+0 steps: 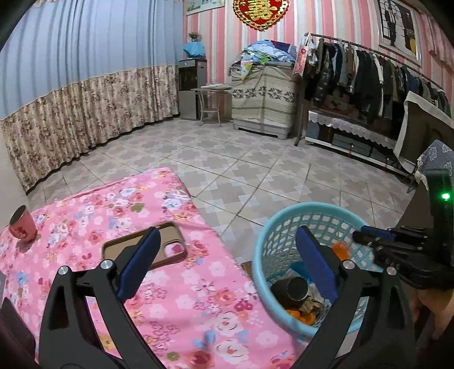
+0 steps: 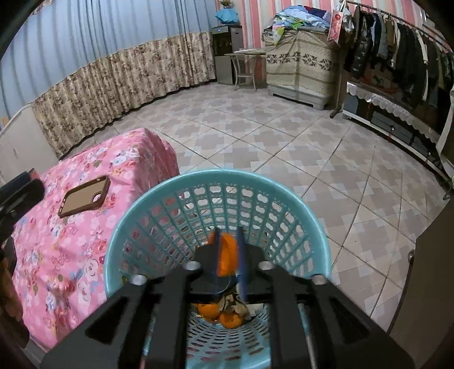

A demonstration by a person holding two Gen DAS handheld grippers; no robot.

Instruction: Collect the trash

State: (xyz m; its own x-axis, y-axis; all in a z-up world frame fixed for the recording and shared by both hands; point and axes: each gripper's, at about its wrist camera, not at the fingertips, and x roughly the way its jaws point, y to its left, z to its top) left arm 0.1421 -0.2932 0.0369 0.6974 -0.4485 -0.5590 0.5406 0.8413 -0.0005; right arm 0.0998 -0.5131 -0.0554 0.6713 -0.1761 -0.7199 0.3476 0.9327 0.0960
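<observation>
Several orange peels [image 2: 227, 318] in basket [image 2: 298, 204]; right gripper [image 2: 228, 257] pinching peel [image 2: 227, 252]; left gripper [image 1: 227, 266] spread.

We read one sign only: a gold double-happiness character on the red wall ornament [image 1: 260, 12], cut off by the top edge of the left wrist view. The pink cup [image 1: 22, 227] on the floral cloth [image 1: 181, 298] bears a darker red mark, too small for us to read. The pink hanging bag [image 1: 301, 58] at the end of the clothes rack [image 1: 369, 51] carries a round red emblem; its lettering is illegible to us.
</observation>
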